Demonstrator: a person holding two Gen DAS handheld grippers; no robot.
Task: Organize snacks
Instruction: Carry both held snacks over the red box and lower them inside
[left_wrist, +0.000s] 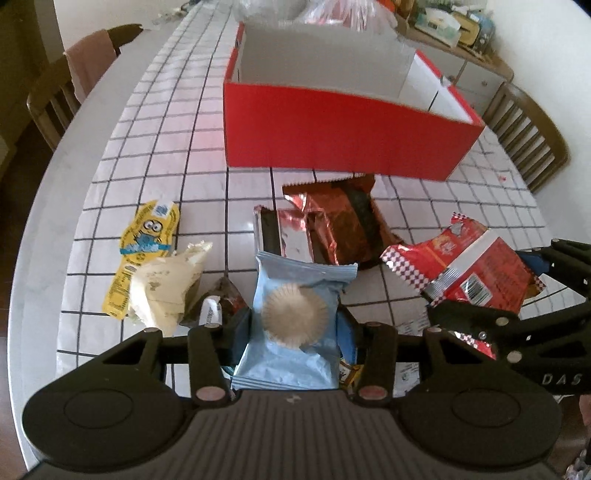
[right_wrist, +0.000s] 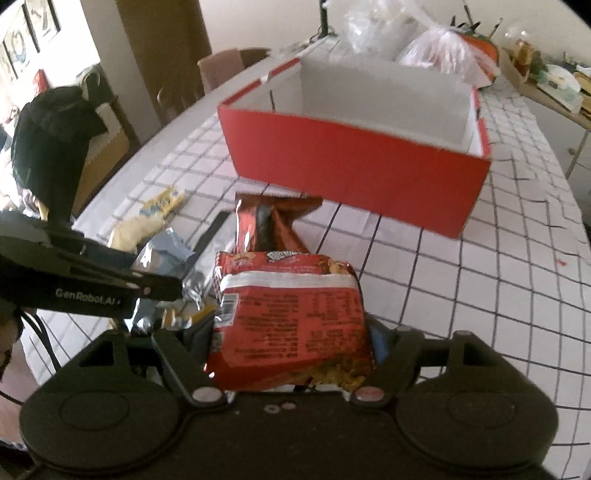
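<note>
Left wrist view: red box (left_wrist: 332, 129) stands beyond the snack pile, well apart. Left gripper (left_wrist: 295, 328) pinches a blue pastry packet (left_wrist: 295, 314); right gripper (right_wrist: 291, 343) pinches a red snack bag (right_wrist: 291, 317) — either slack wrapper could slip loose mid-carry.

The left gripper (left_wrist: 295, 325) is matte black with silver rivets. The right gripper (right_wrist: 291, 332) matches it. White "GenRobot.AI" lettering marks the left one's side.

Red box (left_wrist: 332, 133) open-topped; loose snack packets (left_wrist: 332, 225) before it.
</note>
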